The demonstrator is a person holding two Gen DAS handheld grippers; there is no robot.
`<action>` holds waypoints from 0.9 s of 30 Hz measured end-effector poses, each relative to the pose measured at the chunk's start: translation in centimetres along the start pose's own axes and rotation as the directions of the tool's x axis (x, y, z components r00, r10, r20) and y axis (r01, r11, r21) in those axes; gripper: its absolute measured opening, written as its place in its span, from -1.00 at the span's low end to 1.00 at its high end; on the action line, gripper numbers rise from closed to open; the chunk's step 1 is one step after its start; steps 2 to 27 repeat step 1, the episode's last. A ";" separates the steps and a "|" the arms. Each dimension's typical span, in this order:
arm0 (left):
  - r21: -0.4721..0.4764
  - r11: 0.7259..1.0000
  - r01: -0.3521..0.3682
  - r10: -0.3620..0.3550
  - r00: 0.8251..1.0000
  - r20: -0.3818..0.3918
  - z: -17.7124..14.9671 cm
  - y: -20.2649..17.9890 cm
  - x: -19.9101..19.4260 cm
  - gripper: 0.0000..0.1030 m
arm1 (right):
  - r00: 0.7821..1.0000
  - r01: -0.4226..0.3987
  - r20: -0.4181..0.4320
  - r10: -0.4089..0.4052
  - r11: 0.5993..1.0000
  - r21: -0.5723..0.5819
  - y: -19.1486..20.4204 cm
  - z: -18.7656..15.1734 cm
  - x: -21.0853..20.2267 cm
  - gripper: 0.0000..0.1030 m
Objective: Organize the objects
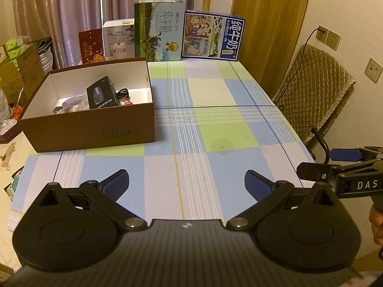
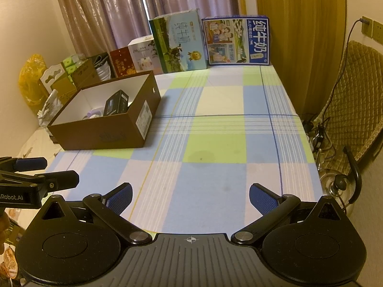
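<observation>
A brown open box [image 1: 95,129] stands on the checked tablecloth [image 1: 210,124] at the left; it also shows in the right wrist view [image 2: 103,134]. Inside lie a black product carton [image 1: 103,94], a black cable [image 1: 123,93] and small items. My left gripper [image 1: 186,184] is open and empty above the table's near edge. My right gripper [image 2: 190,197] is open and empty beside it, and its side shows in the left wrist view [image 1: 335,167]. The left gripper's side shows in the right wrist view [image 2: 40,174].
Two milk cartons [image 1: 159,31] [image 1: 213,35], a white box [image 1: 118,39] and a red box [image 1: 91,46] line the table's far edge before curtains. A padded chair [image 1: 316,95] stands right of the table. Cardboard boxes [image 1: 16,71] stand at the left.
</observation>
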State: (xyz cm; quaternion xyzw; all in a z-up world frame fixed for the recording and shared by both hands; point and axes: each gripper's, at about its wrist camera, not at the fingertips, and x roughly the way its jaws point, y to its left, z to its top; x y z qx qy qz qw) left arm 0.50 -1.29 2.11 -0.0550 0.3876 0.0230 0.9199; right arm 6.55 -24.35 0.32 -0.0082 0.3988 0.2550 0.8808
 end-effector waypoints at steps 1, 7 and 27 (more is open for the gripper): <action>0.000 1.000 -0.001 0.001 1.000 0.001 0.0 0.0 0.0 0.97 | 1.000 -0.001 0.000 0.001 1.000 0.000 0.0 0.0 0.0 0.96; 0.000 1.000 -0.001 0.001 1.000 0.001 0.0 0.0 0.0 0.97 | 1.000 -0.001 0.000 0.001 1.000 0.000 0.0 0.0 0.0 0.96; 0.000 1.000 -0.001 0.001 1.000 0.001 0.0 0.0 0.0 0.97 | 1.000 -0.001 0.000 0.001 1.000 0.000 0.0 0.0 0.0 0.96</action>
